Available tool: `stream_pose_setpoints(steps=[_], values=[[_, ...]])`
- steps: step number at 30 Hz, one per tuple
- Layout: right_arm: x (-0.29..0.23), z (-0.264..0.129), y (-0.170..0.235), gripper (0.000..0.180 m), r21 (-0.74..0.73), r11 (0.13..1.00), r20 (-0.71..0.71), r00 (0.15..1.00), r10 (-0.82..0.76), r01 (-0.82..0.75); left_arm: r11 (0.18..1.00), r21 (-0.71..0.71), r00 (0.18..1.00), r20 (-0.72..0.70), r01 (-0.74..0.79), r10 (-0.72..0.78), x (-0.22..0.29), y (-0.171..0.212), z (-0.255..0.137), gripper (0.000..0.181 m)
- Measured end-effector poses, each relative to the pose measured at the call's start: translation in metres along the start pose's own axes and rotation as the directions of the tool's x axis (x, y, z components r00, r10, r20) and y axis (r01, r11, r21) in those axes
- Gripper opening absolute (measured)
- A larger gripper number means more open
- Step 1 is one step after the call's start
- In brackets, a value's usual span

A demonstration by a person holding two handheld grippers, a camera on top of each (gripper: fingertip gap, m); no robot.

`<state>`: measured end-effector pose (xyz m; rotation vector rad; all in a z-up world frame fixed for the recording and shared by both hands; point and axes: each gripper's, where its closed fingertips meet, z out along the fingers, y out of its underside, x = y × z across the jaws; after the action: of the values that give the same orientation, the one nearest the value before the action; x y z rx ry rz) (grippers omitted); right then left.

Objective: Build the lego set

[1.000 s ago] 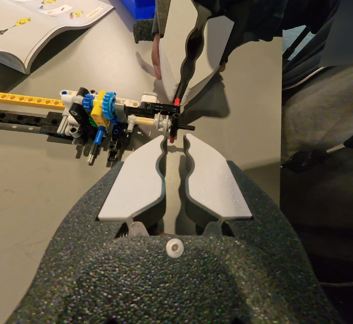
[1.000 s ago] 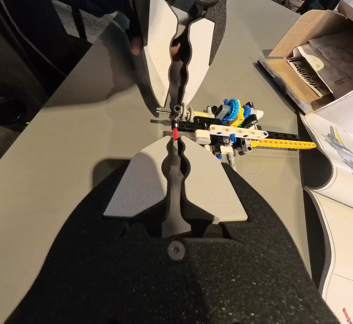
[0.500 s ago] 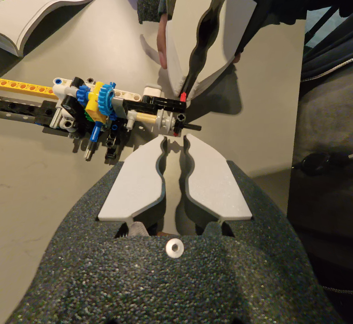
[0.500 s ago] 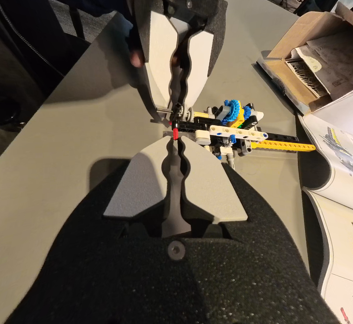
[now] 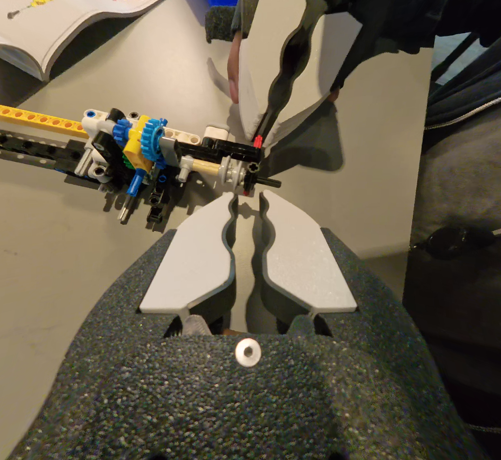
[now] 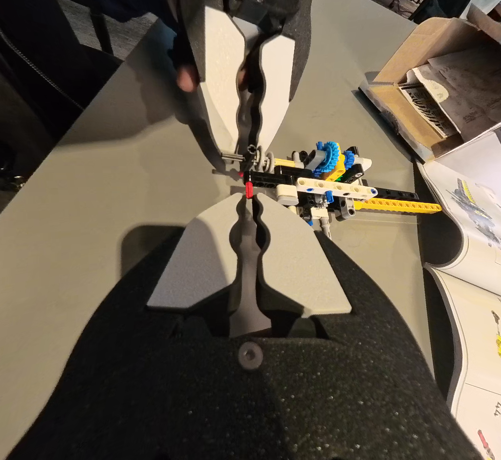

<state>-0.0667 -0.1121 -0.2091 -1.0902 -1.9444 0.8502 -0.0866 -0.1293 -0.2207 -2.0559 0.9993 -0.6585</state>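
Left wrist view: the lego model [image 5: 151,154] lay on the bench [image 5: 67,270], long axis 9-to-3, black axle tip toward 3. Left tongs [image 5: 246,197] apart; right tongs [image 6: 249,198] clamped on a red pin [image 6: 249,191].

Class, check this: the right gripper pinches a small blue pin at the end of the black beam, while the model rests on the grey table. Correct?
Not quite. The pin in the right gripper is red, not blue, as the right wrist view shows. It is at the black beam end, and the model rests on the grey table.
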Motion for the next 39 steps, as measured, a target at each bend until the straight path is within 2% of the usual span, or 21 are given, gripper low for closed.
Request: stream_pose_setpoints(steps=[5,18,27,34,39], values=[[0.0003,0.0003,-0.0001,0.004,-0.002,1.0,-0.008,1.0,-0.002,0.002,0.997,-0.038,0.997,0.039,0.07,-0.069,-0.0079,0.004,0.0043,0.017],[0.0013,0.0005,-0.0002,0.004,-0.003,1.0,-0.02,1.0,-0.004,0.004,0.998,-0.03,0.998,0.036,0.053,-0.051,-0.0021,0.0039,0.004,0.019],[0.0018,0.0014,-0.0002,0.004,-0.007,1.0,-0.028,1.0,-0.006,0.006,0.994,-0.039,0.992,0.079,0.105,-0.102,-0.0079,0.0038,0.0082,0.017],[0.0029,0.0013,-0.0002,0.004,-0.008,1.0,-0.038,0.999,-0.004,0.004,0.995,-0.036,0.993,0.079,0.09,-0.086,-0.0059,0.0041,0.0071,0.011],[0.0029,0.0013,0.0,0.004,-0.009,1.0,-0.043,0.999,-0.007,0.007,0.99,-0.009,0.987,0.086,0.141,-0.139,-0.0062,0.0055,-0.0001,0.014]])
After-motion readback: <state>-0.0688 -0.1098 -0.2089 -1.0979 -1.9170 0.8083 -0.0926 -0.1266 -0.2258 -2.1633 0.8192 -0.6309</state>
